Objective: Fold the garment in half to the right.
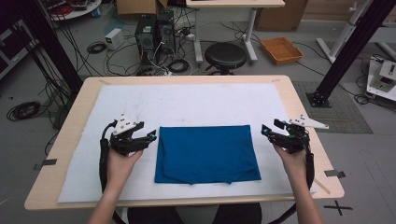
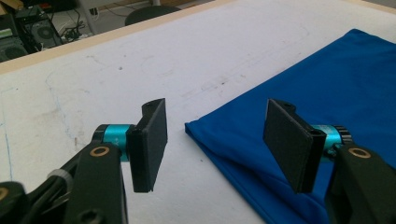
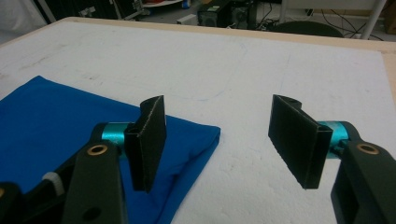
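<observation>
Blue folded rectangular cloth (image 1: pixel 207 154) lies flat on the white felt mat (image 1: pixel 187 100). Left gripper (image 1: pixel 152 135) and right gripper (image 1: pixel 265 131) flank it, jaws wide and empty. Pinching only the top layer could likely undo the fold.

Plain blue cloth (image 1: pixel 207 154), white mat (image 1: pixel 187 100), pale wood table (image 1: pixel 74 116); black hand-held gripper (image 1: pixel 152 136) with teal fittings

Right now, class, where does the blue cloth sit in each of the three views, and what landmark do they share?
High view: blue cloth lies centre, between the tongs.
Left gripper view: right side, its corner between the jaws.
Right gripper view: lower left, its corner behind the left jaw.
Shared landmark: white mat.
</observation>
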The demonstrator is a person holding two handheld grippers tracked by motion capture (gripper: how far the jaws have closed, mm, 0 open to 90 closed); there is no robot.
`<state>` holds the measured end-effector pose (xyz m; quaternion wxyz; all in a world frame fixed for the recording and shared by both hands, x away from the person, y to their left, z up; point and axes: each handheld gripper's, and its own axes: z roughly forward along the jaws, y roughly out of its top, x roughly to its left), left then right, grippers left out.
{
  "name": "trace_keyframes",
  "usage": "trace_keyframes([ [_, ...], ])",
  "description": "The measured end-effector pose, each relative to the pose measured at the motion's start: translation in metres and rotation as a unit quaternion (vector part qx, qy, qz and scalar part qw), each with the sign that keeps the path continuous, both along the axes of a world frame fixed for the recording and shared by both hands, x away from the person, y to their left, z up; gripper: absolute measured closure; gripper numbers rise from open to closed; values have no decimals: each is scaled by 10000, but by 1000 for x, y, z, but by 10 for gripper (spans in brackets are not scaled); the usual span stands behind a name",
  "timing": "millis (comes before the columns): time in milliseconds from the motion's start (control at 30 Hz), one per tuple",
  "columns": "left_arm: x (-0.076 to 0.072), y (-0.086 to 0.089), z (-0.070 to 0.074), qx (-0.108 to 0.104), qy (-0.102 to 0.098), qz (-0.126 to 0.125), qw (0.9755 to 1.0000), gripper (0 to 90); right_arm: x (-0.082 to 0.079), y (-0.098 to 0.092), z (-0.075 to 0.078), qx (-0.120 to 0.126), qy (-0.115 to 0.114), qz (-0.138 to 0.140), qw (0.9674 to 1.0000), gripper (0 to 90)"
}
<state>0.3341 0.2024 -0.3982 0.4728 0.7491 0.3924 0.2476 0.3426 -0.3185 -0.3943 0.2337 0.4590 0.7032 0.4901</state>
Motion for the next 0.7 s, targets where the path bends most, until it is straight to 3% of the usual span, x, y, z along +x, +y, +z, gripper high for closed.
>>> trace_keyframes([
  [467, -1, 0, -1, -326, 454, -5, 9984, 400, 0, -2, -1, 0, 10, -26, 10000, 369],
  [700, -19, 2, -2, -556, 767, 13, 9955, 410, -2, -5, 1, 36, -7, -60, 10000, 370],
])
